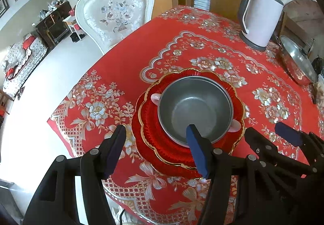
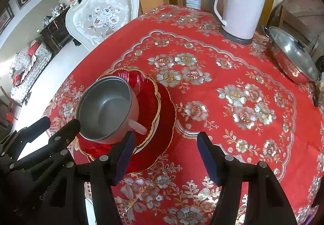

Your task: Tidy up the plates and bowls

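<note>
Red floral cloth covers your surface (image 2: 202, 28); the metal bowl (image 1: 195, 108) sits stacked in the red plates (image 1: 154, 142), well in front of the kettle (image 2: 239, 10). Both jaws stand apart, empty — clip the bowl's rim withdrawing and the stack tips.

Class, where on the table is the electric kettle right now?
In both wrist views the electric kettle stands upright at the table's far right, just left of the lidded steel pan and well beyond the stacked plates.
</note>
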The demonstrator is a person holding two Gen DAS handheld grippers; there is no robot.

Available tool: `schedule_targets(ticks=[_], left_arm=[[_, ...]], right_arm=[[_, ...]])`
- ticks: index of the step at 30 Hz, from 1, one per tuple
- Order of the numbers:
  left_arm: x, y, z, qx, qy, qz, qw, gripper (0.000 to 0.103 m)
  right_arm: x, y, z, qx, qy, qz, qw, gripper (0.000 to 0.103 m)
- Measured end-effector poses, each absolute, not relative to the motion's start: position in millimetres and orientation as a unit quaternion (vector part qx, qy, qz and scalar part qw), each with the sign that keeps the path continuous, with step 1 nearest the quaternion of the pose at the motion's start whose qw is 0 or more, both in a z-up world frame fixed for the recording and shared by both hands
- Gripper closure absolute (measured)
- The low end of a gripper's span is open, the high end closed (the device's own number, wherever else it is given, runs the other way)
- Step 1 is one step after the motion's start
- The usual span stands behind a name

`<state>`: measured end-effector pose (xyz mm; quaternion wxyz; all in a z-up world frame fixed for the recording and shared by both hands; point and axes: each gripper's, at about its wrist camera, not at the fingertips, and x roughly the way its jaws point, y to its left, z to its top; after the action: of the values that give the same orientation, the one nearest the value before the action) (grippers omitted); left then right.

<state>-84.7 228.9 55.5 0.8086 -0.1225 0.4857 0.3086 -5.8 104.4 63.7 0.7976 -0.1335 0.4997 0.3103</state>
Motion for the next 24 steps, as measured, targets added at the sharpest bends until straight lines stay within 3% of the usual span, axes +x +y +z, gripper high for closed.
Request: schedule_targets(ticks=[24], left_arm=[[-81.4,229.8,52.8,-0.115,0.486,0.305,0.811,0.042]], right_arm=[[-4.7,105.8,63.0,-0.137,0.499,0.311,0.797,0.038]])
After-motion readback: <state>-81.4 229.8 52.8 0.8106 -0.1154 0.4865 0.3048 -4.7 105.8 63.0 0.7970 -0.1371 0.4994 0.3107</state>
